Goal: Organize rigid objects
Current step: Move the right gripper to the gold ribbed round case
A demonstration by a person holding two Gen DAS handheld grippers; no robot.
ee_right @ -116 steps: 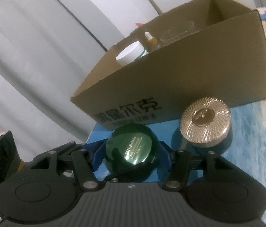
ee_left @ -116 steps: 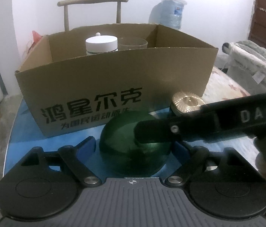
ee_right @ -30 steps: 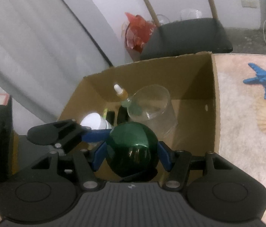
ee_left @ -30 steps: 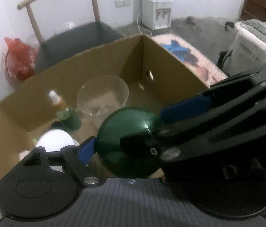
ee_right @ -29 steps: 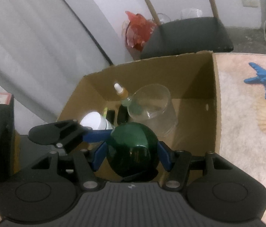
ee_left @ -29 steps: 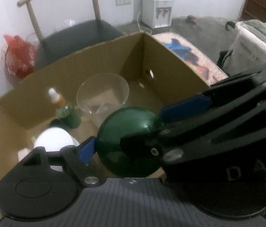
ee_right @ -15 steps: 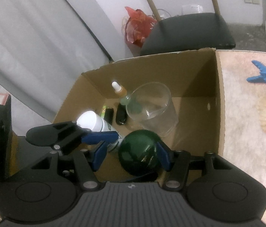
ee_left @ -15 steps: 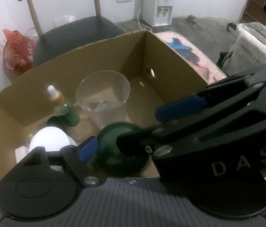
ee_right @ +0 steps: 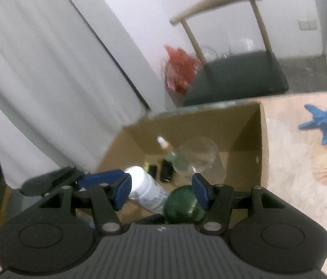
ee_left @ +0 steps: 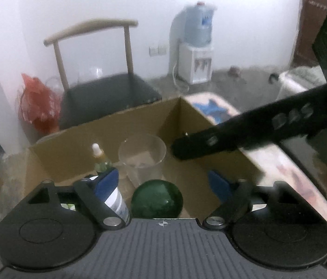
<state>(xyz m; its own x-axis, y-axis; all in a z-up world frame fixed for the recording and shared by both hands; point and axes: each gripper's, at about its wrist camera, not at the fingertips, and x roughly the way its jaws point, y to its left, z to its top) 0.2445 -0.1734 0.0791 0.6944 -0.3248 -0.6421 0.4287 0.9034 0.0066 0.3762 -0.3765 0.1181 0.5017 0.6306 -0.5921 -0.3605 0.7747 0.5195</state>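
A second ago the green jar point(ee_left: 156, 196) hung clamped between both sets of blue pads above the cardboard box point(ee_left: 75, 144); now it lies inside the box, on the floor near the front wall, and nothing grips it. The left hand-held gripper point(ee_left: 163, 181) has its jaws opening, pads well apart, the jar lying lower down between them without contact. The right hand-held gripper point(ee_right: 161, 189) also stands apart and empty — its right pad overlaps the jar only in line of sight. Both have come up from the box, so the room behind now shows more fully than before.

In the box, the white bottle point(ee_right: 146, 189) lies tipped just beside the jar on its left. Behind them stand a clear glass cup point(ee_left: 141, 157) and a small dropper bottle point(ee_left: 99, 158) with a white cap, close together. Two small dark items point(ee_right: 163, 169) lie on the box floor near the dropper; they are too blurred to name.

The box sits on a bench point(ee_right: 302, 162) covered with a seashell-and-starfish print. From the left view the right tool's black arm point(ee_left: 244, 134) crosses over the box's right corner, hiding part of its wall. Beyond — a wooden-backed chair point(ee_left: 103, 93), a red bag point(ee_left: 37, 109) and a water dispenser point(ee_left: 196, 46).
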